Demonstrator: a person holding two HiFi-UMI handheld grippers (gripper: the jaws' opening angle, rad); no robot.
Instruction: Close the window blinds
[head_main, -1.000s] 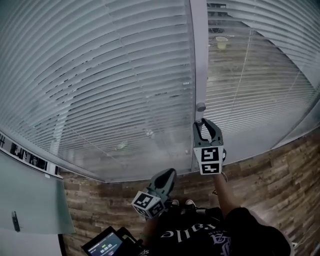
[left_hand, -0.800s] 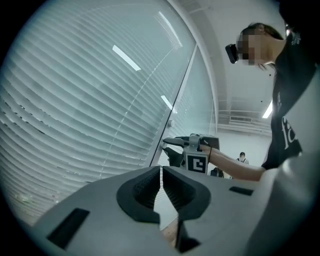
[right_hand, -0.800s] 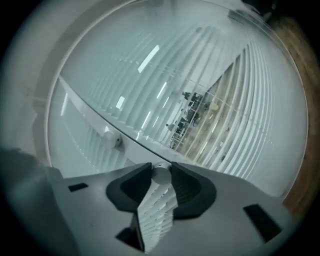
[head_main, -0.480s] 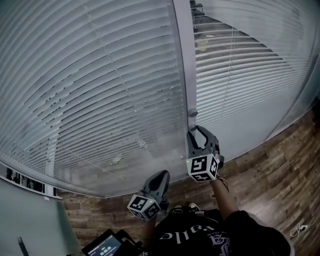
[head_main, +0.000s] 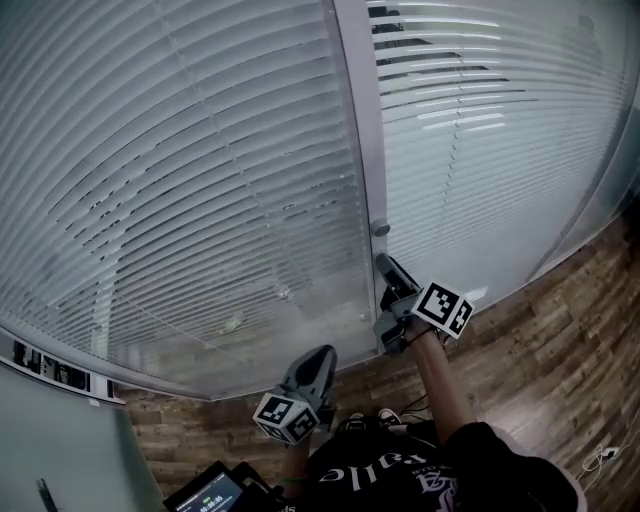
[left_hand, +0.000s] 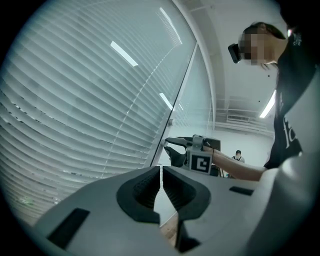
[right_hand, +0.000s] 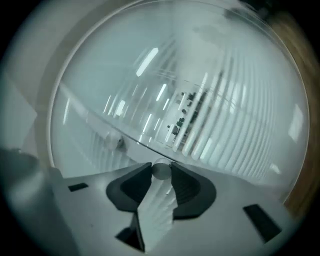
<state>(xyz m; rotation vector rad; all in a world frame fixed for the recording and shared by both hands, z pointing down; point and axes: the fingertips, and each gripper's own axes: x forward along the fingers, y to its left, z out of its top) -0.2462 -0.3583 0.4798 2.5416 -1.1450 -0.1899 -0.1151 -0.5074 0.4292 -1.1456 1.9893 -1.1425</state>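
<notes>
White slatted blinds hang behind glass, one to the left (head_main: 200, 180) and one to the right (head_main: 480, 150) of a grey mullion (head_main: 355, 120). The right blind's slats lie nearly flat shut, with dark gaps only at the top. My right gripper (head_main: 384, 262) is against the mullion, rolled onto its side and shut on a small round knob (right_hand: 161, 170). A second knob (head_main: 380, 229) sits just above it on the mullion. My left gripper (head_main: 318, 358) hangs lower, near my body, shut and empty (left_hand: 161, 172). From there I see the right gripper (left_hand: 172, 149) at the frame.
Wood-plank floor (head_main: 540, 350) runs under the window. A pale board (head_main: 60, 440) and a small screen device (head_main: 210, 492) are at lower left. A white cable (head_main: 600, 455) lies on the floor at right. Another person (left_hand: 238, 156) stands far off.
My right gripper has rolled on its axis while holding the knob, its marker cube swinging to the right. The right blind's slats have tilted shut, hiding what showed through them.
</notes>
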